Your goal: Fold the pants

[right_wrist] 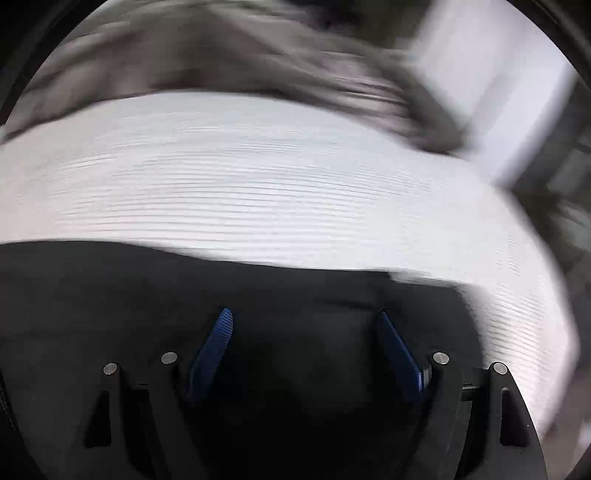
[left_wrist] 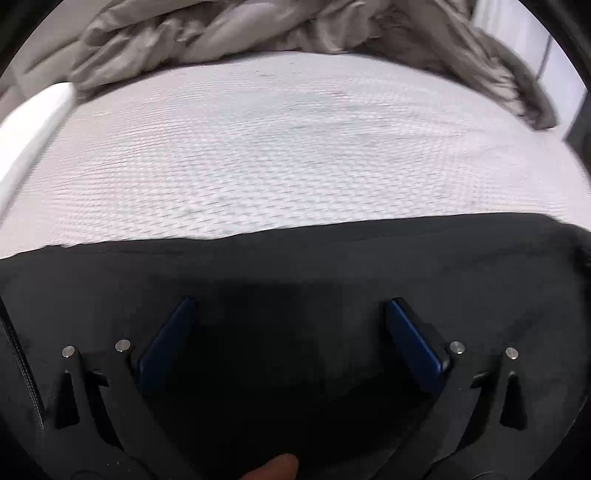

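Observation:
Black pants (left_wrist: pixel 295 266) lie flat along the near side of a white textured mattress (left_wrist: pixel 277 147). In the left wrist view my left gripper (left_wrist: pixel 291 306) hovers over the dark cloth with its blue pads (left_wrist: pixel 166 343) spread wide and nothing pinched between them. The right wrist view is blurred by motion. There the pants (right_wrist: pixel 184 280) end in a squared edge at the right, and my right gripper (right_wrist: pixel 304 317) stands open above the cloth, blue fingers (right_wrist: pixel 212 350) apart, gripping nothing.
A crumpled grey-brown duvet (left_wrist: pixel 258 29) is heaped along the far side of the mattress and hangs down at the right (right_wrist: pixel 406 103). A fingertip (left_wrist: pixel 277 467) shows at the bottom edge. The mattress edge drops off at the right (right_wrist: pixel 546 295).

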Tool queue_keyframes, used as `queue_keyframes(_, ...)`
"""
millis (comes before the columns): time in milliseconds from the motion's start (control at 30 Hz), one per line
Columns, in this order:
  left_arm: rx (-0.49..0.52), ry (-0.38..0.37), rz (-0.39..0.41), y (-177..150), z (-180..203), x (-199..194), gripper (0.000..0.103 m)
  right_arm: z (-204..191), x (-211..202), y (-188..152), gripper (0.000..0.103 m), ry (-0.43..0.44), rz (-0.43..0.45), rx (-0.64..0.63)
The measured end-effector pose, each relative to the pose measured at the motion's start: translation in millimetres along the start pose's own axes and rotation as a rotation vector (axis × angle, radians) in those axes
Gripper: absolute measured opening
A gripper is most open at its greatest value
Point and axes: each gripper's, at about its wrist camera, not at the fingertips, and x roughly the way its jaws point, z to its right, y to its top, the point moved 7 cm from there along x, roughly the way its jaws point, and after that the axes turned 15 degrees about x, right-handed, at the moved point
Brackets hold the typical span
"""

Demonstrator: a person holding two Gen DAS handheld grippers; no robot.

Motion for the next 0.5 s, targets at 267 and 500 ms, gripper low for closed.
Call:
queue_keyframes(267, 0.047, -0.158, 0.137, -18, 33, -63, 0.102, 11, -50, -3, 0.085, 0.168, 0.031, 0.009)
queue_keyframes(500, 0.284, -0.244, 0.059, -54, 102, -50, 0.103, -76, -80, -67, 0.087, 0.399, -0.053, -0.241)
